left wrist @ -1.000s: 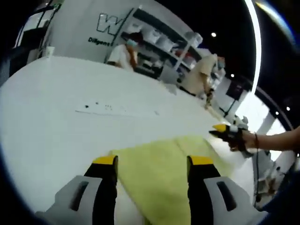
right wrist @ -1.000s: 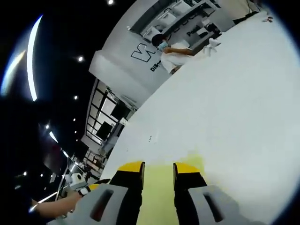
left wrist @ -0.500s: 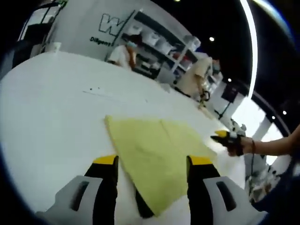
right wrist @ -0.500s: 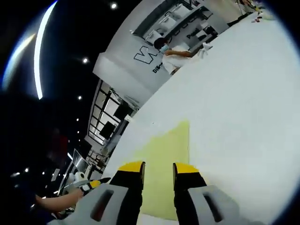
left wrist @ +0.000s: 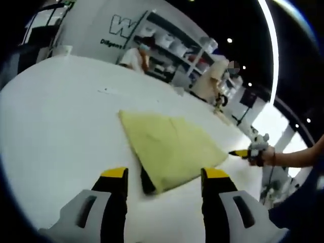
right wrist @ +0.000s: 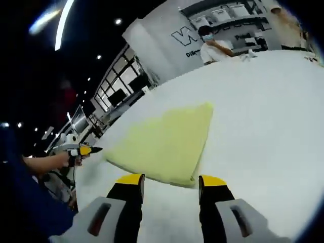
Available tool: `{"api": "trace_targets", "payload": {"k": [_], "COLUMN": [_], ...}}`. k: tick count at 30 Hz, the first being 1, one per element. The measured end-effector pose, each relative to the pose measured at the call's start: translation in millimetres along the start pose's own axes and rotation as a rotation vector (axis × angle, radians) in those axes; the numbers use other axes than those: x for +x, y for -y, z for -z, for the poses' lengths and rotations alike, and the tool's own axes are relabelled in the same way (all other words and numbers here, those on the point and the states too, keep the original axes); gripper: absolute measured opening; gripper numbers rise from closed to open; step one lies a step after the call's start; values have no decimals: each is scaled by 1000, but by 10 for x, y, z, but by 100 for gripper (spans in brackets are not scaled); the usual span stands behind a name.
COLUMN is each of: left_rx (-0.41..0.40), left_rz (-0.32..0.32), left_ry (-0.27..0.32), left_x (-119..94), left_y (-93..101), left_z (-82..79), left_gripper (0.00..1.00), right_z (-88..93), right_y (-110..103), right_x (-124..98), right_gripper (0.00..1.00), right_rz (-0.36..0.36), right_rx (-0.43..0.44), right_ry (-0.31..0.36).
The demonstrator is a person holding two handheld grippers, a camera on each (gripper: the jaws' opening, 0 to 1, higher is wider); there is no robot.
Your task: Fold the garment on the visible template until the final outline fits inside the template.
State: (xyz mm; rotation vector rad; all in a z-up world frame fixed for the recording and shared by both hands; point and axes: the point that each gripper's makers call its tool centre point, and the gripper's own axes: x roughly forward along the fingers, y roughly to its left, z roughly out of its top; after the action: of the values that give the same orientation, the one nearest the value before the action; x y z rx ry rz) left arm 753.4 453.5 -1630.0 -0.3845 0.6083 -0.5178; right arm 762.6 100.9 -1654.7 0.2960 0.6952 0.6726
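Both grippers have grey bodies with black, yellow-tipped jaws; a dark blue sleeve (right wrist: 25,202) shows.

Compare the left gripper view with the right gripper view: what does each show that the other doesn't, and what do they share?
Left gripper view alone: a second person bent over beyond the table, and the right tongs entering from the right, held by a hand.

Right gripper view alone: tall dark windows, and the left tongs entering from the left.

Shared: the folded yellow garment lying flat on the white table, a masked person by the lettered wall, and each view's own tongs open in front of the cloth, holding nothing.
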Motion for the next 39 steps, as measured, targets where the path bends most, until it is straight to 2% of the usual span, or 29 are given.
{"api": "trace_targets", "payload": {"k": [4, 10, 17, 21, 29, 33, 39], "left_rx": [-13, -37, -60, -69, -58, -59, -65], "left_rz": [-12, -29, -40, -39, -27, -27, -39], "left_ry": [-10, -5, 0, -8, -33, -40, -36], "left_x": [-84, -179, -225, -208, -154, -125, -86], "left_y": [25, 43, 37, 30, 98, 78, 26], "left_z": [106, 186, 257, 294, 372, 398, 388], "left_gripper": [53, 53, 53, 53, 51, 50, 48], "right_z": [-35, -102, -211, -104, -26, -84, -67], "right_y": [-75, -71, -168, -135, 13, -16, 27], "right_x": [104, 185, 151, 190, 206, 235, 205], "right_gripper": [44, 45, 44, 43, 41, 35, 14], "right_rz": [2, -20, -71, -71, -28, -56, -35], "right_rx": [1, -6, -10, -36, -41, -40, -39], "right_ry": [11, 30, 88, 30, -19, -9, -21]}}
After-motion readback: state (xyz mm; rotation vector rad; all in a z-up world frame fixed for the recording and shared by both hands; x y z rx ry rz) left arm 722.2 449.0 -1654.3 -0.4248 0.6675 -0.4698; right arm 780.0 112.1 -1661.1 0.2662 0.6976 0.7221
